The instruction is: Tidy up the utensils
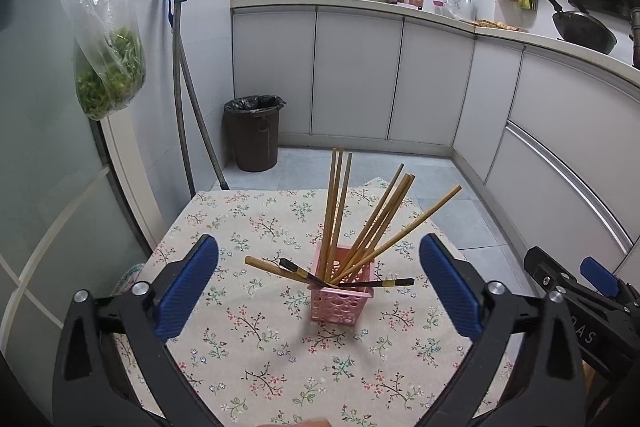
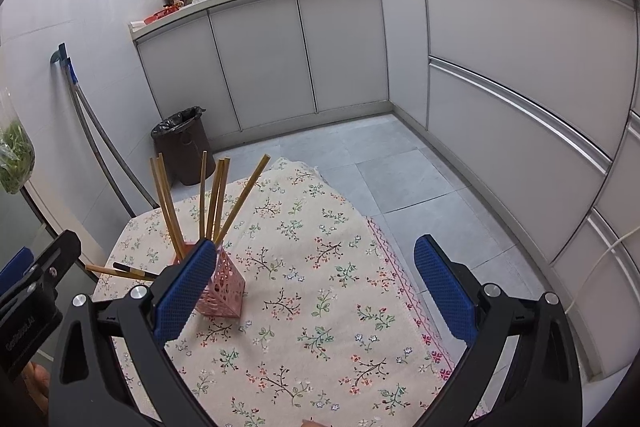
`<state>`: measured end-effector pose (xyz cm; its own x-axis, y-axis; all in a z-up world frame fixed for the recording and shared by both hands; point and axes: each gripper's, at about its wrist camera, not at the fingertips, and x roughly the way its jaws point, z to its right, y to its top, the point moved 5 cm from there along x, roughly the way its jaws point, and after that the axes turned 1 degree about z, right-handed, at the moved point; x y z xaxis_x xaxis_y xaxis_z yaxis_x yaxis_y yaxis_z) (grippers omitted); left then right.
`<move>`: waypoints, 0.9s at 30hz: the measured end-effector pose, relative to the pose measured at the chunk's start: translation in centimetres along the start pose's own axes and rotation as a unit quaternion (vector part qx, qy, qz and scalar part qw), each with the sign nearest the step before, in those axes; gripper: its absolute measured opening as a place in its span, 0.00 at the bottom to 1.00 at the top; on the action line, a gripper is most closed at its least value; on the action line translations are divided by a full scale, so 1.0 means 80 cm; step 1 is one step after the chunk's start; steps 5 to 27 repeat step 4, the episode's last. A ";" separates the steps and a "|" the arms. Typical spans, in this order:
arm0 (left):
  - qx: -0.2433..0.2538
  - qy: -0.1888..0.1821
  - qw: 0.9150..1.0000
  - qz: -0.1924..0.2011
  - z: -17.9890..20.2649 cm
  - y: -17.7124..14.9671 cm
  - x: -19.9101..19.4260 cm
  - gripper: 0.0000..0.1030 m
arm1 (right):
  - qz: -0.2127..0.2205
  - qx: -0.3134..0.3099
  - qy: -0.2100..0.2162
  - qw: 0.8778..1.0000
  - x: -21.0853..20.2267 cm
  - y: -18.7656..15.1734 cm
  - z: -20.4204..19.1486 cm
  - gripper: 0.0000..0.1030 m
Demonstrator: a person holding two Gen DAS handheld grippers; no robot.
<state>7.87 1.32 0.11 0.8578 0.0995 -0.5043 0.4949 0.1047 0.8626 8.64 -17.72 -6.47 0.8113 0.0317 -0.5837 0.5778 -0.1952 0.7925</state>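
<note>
A: Where do things stand?

B: A pink basket (image 1: 342, 293) sits mid-table on the floral cloth (image 1: 256, 339). Chopsticks (image 1: 338, 203) stand in it, fanned out: a few nearly upright, others leaning right. Three or so lie low across its rim, including a dark-banded pair (image 1: 298, 270) poking out left and right.

A: And the grippers?

B: The left gripper (image 1: 319, 285) is spread wide, holding nothing, with the basket between its fingers and a little beyond them. The right gripper (image 2: 316, 283) is likewise wide apart and empty, with the basket just behind its left finger (image 2: 186, 287) in that view.

A: How will the sticks handle?

B: Light, stiff and thin, I'd judge. The plain ones look like wood or bamboo, so the ribbed blue pads should bite well enough. The dark ones seem lacquered and may be slicker. A round stick can roll or swivel in a two-finger pinch.

A: So where to grab?

B: Near the free end of a low-lying one, well clear of the basket, squeezing across its width. The basket looks like light perforated plastic and could tip or slide if a stick drags on it, so the other gripper might steady it.
</note>
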 end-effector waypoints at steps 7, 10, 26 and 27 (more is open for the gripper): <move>-0.002 0.004 1.000 0.000 0.001 0.002 -0.002 0.93 | 0.003 0.003 0.000 1.000 -0.001 0.000 0.001 0.94; -0.002 0.004 1.000 0.000 0.001 0.002 -0.002 0.93 | 0.003 0.003 0.000 1.000 -0.001 0.000 0.001 0.94; -0.002 0.004 1.000 0.000 0.001 0.002 -0.002 0.93 | 0.003 0.003 0.000 1.000 -0.001 0.000 0.001 0.94; -0.002 0.004 1.000 0.000 0.001 0.002 -0.002 0.93 | 0.003 0.003 0.000 1.000 -0.001 0.000 0.001 0.94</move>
